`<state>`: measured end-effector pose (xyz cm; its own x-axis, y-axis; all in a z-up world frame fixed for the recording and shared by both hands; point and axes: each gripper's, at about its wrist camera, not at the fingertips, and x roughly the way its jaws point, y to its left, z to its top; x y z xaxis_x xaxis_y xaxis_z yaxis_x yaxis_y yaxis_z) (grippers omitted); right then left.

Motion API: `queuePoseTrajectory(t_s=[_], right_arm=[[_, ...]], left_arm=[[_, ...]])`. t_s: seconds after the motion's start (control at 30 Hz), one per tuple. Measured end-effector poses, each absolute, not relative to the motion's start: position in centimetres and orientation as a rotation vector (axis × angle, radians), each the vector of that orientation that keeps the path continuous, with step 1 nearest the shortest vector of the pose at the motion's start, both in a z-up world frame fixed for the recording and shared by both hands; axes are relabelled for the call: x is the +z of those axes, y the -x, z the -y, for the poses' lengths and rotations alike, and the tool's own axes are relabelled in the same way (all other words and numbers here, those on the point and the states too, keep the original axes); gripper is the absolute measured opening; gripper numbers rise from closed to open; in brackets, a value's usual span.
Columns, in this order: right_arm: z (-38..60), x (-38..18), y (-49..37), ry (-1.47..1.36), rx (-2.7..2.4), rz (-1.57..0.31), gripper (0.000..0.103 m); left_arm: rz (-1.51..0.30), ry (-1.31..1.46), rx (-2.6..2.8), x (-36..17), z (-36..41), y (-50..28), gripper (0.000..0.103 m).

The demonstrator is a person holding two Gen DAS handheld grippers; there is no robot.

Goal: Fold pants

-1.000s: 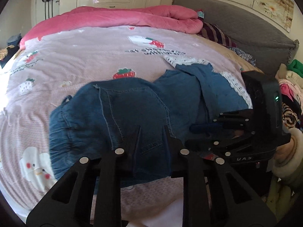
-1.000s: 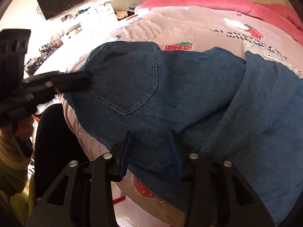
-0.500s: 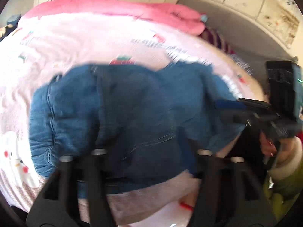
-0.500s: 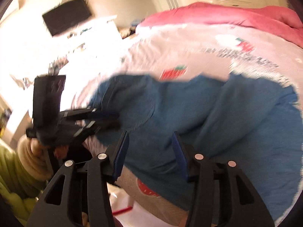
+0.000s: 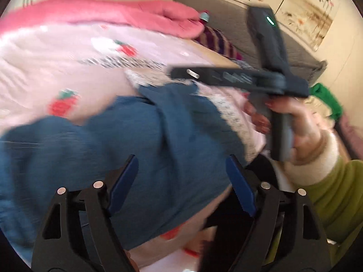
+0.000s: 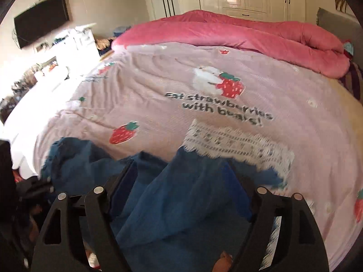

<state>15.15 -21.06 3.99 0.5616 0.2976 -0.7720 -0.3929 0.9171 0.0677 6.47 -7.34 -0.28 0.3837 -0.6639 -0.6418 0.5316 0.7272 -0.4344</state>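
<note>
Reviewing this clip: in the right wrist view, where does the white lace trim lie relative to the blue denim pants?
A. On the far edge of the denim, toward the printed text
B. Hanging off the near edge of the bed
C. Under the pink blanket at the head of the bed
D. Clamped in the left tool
A: the lace trim borders the far side of the denim pants, just below the bedsheet lettering.

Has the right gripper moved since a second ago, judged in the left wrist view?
Yes. The right gripper was low beside the jeans; now it is raised, its fingers across the lace trim, toward the grey headboard.
</note>
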Motion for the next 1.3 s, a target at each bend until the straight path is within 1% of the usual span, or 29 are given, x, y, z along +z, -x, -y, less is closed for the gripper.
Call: queuePoseTrajectory(t_s=[0.1,0.13,0.17,0.2,0.23,0.3,0.33,0.37,0.43,0.47,0.5,0.57,0.6,0.63,0.67,0.7,0.73,0.9,1.1,1.2,1.3], right_arm=[[19.8,3.2,-18.0,0.193,0.404,-0.913,0.080],[19.1,2.6,-19.2,0.224,0.403,-0.939,0.080],[18.7,2.1,-20.0,0.245,0.393,-0.955,0.080],[18.4,1.6,-20.6,0.266,0.387,-0.971,0.080],[17.9,1.1,-21.3,0.287,0.389,-0.989,0.080],[16.9,-0.1,-22.6,0.338,0.369,-1.018,0.080],[16.5,-0.4,-23.1,0.355,0.364,-1.027,0.080],[16.1,-0.9,-23.6,0.371,0.370,-1.038,0.080],[15.4,-1.3,-24.5,0.398,0.355,-1.050,0.080],[15.0,-1.8,-25.0,0.420,0.349,-1.064,0.080],[14.8,-2.2,-25.4,0.438,0.348,-1.080,0.079],[14.6,-3.1,-26.4,0.451,0.350,-1.131,0.075],[14.8,-3.6,-26.8,0.447,0.348,-1.157,0.060],[15.1,-4.1,-27.2,0.433,0.343,-1.184,0.039],[15.4,-4.1,-27.3,0.423,0.346,-1.184,0.033],[15.8,-3.8,-27.3,0.393,0.369,-1.177,0.018],[16.8,-3.0,-27.1,0.332,0.392,-1.164,0.010],[22.2,1.5,-24.3,0.129,0.400,-1.039,0.009],[30.7,7.3,-17.6,-0.102,0.328,-0.870,0.009],[34.0,8.1,-13.6,-0.180,0.299,-0.822,0.009],[36.5,6.9,-9.8,-0.232,0.267,-0.821,0.009]], left_arm=[[-0.920,0.133,-0.728,-1.2,9.0,-7.3,0.071],[-0.922,0.132,-0.731,-1.5,9.4,-7.4,0.070],[-0.929,0.133,-0.730,-2.0,9.6,-7.5,0.063],[-0.940,0.133,-0.734,-2.5,9.9,-7.6,0.054],[-0.943,0.137,-0.733,-3.0,10.0,-7.6,0.050],[-0.952,0.163,-0.741,-3.9,10.0,-7.8,0.029],[-0.961,0.175,-0.753,-4.3,9.8,-7.7,0.024],[-0.970,0.187,-0.771,-4.7,9.9,-7.8,0.018],[-0.972,0.202,-0.785,-5.1,9.9,-7.8,0.014],[-0.972,0.205,-0.788,-5.2,9.8,-7.7,0.008],[-0.972,0.204,-0.791,-5.3,9.9,-7.7,0.006],[-0.964,0.195,-0.791,-5.1,9.8,-7.4,0.005],[-0.964,0.193,-0.792,-4.9,9.7,-7.2,0.005],[-0.963,0.190,-0.793,-4.7,9.6,-7.1,0.005],[-0.958,0.183,-0.790,-4.5,9.4,-6.9,0.005],[-0.957,0.177,-0.788,-4.7,9.4,-7.3,0.004],[-0.955,0.169,-0.786,-5.0,9.5,-7.6,0.004],[-0.936,0.149,-0.780,-5.0,10.0,-7.7,0.002],[-0.880,0.127,-0.773,-3.4,9.6,-7.4,0.001],[-0.853,0.110,-0.783,-2.5,9.8,-6.8,0.001],[-0.832,0.058,-0.808,-1.7,10.0,-5.8,0.001]])
